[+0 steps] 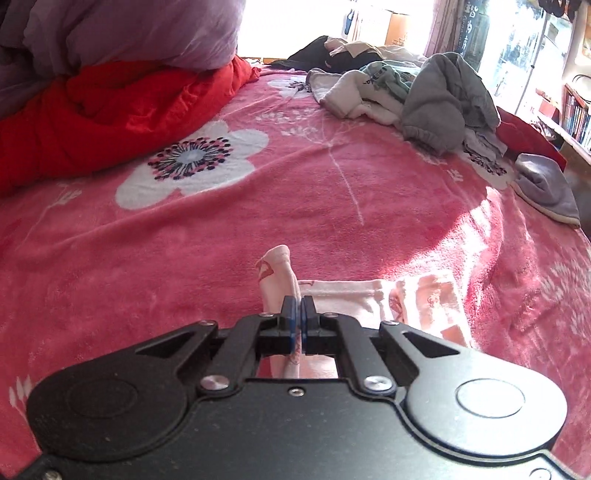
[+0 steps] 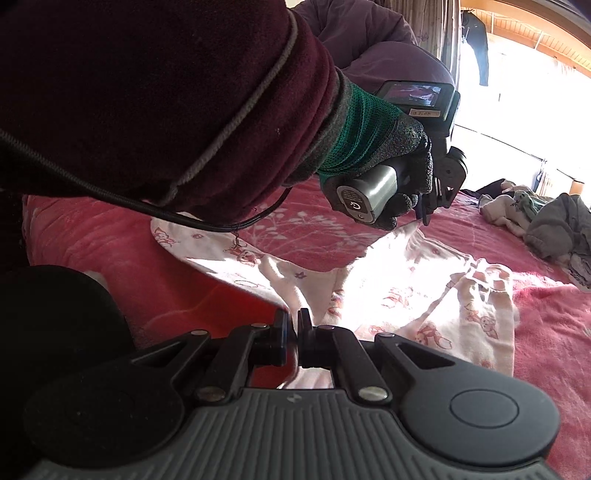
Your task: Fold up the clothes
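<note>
A pale pink garment (image 2: pixel 388 291) with small cartoon prints lies spread on the pink flowered blanket (image 1: pixel 295 192). My left gripper (image 1: pixel 297 306) is shut on a raised fold of that garment (image 1: pixel 280 280); in the right wrist view the left gripper (image 2: pixel 424 218) shows in a gloved hand, lifting the garment's far edge. My right gripper (image 2: pixel 291 321) is shut on the garment's near edge, low over the blanket.
A heap of grey and white clothes (image 1: pixel 417 92) lies at the far right of the bed, also in the right wrist view (image 2: pixel 546 221). A red quilt (image 1: pixel 110 114) and purple duvet (image 1: pixel 129 33) fill the far left. A grey cloth (image 1: pixel 546 188) lies at the right edge.
</note>
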A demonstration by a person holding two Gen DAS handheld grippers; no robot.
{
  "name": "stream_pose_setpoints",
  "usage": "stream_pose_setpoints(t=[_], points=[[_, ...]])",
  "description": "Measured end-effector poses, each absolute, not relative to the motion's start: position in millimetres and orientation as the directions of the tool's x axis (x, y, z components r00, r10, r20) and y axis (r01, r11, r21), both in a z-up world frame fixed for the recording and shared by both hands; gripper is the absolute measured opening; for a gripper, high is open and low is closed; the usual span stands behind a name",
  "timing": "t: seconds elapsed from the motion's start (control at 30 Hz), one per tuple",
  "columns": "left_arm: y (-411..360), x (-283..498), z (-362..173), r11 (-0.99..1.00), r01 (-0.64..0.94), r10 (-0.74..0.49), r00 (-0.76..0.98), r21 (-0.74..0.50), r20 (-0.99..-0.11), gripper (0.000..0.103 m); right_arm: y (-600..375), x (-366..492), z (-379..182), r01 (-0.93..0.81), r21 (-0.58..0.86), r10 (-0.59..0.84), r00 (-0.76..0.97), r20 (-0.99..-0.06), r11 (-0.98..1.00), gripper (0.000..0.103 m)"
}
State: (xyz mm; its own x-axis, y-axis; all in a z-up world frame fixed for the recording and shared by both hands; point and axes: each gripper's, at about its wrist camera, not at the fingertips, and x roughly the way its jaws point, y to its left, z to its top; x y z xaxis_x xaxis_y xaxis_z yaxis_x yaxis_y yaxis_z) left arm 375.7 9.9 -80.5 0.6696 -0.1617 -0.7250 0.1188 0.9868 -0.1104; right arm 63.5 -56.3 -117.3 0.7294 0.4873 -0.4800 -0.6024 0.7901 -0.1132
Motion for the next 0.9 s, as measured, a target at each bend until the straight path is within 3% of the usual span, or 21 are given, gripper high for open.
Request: stream_pose_setpoints(t=[0.4, 0.53, 0.7, 0.9], points=[[-36.0, 380.2, -99.8, 0.991, 0.129, -0.115, 0.643, -0.041, -0.757, 0.001, -95.5, 65.2, -125.5, -0.538, -0.06, 0.438, 0.74, -0.511, 0.841, 0.006], [-40.8, 381.1, -109.2, 0.981, 0.17, -0.181, 0.613, -0.095, -0.769, 0.002, -100.7, 67.9, -131.8, -0.526, -0.023, 0.432, 0.722, -0.54, 0.85, 0.006], [-17.9, 368.9, -94.3, 0.959, 0.165, -0.283, 0.643, -0.232, -0.712, 0.005, -103.8, 66.0, -132.5, -0.509, -0.002, 0.423, 0.718, -0.553, 0.861, 0.006], [21.8, 337.2, -82.6, 0.949, 0.151, -0.307, 0.65, -0.278, -0.696, 0.005, -105.5, 66.7, -133.9, -0.506, 0.006, 0.423, 0.715, -0.557, 0.863, 0.006]])
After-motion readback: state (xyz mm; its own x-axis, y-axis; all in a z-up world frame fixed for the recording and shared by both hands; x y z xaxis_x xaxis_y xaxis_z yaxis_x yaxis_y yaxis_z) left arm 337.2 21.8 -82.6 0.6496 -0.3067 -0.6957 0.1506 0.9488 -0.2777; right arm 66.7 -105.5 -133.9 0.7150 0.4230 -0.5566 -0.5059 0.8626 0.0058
